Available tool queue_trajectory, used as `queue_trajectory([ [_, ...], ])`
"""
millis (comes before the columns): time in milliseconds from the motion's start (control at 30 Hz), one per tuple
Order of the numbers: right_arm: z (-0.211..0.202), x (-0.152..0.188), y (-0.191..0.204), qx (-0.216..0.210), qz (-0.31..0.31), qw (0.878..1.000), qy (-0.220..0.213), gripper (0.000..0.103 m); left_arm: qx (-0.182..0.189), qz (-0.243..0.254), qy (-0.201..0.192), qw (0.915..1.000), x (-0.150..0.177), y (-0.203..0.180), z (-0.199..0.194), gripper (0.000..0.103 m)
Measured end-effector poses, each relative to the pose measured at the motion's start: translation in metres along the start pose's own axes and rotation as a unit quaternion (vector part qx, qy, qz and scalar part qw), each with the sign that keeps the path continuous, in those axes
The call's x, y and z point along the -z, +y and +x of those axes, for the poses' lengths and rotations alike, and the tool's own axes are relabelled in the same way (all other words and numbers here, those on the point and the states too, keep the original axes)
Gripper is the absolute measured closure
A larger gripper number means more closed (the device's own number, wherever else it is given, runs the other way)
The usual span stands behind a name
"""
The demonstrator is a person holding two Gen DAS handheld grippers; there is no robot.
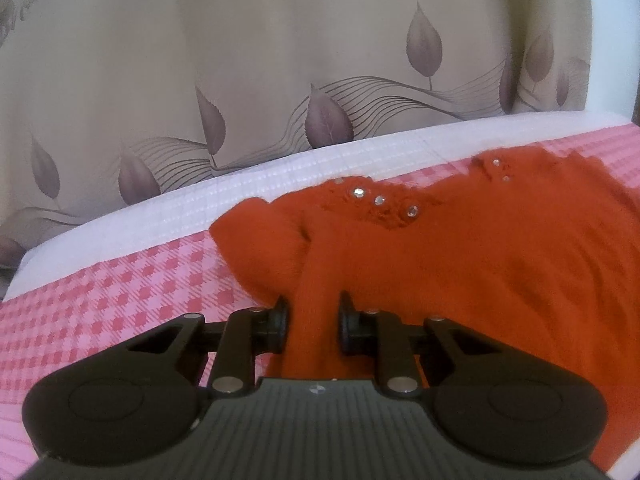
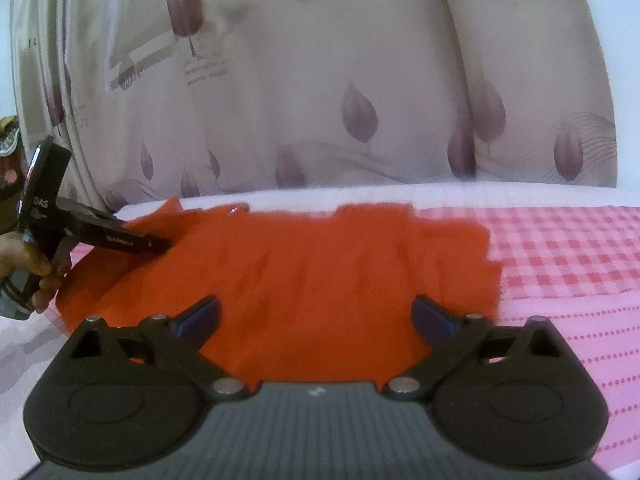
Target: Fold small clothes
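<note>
An orange knit top (image 1: 480, 260) with small clear studs near its neckline lies spread on the pink checked bed cover (image 1: 120, 292). My left gripper (image 1: 313, 326) is shut on a raised fold of the top's sleeve side, which runs up between its pads. In the right wrist view the top (image 2: 304, 264) lies flat across the middle. My right gripper (image 2: 316, 318) is open wide, its blue pads (image 2: 200, 316) hovering over the top's near edge, holding nothing. The left gripper also shows in the right wrist view (image 2: 160, 245), at the top's left side, held by a hand.
A beige curtain with purple leaf prints (image 1: 320, 60) hangs close behind the bed. A white quilted strip (image 1: 280, 164) runs along the bed's far edge. Pink checked cover (image 2: 560, 248) extends right of the top.
</note>
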State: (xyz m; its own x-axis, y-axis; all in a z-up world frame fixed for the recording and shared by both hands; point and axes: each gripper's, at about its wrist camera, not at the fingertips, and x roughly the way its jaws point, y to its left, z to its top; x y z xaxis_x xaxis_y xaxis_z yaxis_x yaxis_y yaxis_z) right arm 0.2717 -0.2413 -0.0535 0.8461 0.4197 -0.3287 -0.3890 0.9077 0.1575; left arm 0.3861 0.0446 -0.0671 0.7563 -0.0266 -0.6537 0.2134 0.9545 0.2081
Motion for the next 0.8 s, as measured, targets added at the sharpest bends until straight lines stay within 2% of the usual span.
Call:
queue_trajectory([
  [167, -0.004, 0.000, -0.002, -0.003, 0.008, 1.000, -0.011, 0.001, -0.010, 0.004, 0.005, 0.9999, -0.007, -0.006, -0.005, 0.081],
  [333, -0.005, 0.000, -0.004, -0.006, 0.014, 1.000, -0.015, 0.001, -0.001, -0.002, 0.006, 1.0000, -0.020, -0.013, -0.015, 0.081],
  [633, -0.011, 0.001, -0.018, -0.027, 0.059, 0.997, -0.036, 0.000, 0.059, -0.043, 0.006, 0.9973, -0.054, -0.043, -0.036, 0.082],
  [800, -0.013, 0.001, -0.021, -0.032, 0.067, 0.996, -0.044, 0.000, 0.102, -0.081, 0.022, 0.9912, -0.071, -0.069, -0.035, 0.082],
])
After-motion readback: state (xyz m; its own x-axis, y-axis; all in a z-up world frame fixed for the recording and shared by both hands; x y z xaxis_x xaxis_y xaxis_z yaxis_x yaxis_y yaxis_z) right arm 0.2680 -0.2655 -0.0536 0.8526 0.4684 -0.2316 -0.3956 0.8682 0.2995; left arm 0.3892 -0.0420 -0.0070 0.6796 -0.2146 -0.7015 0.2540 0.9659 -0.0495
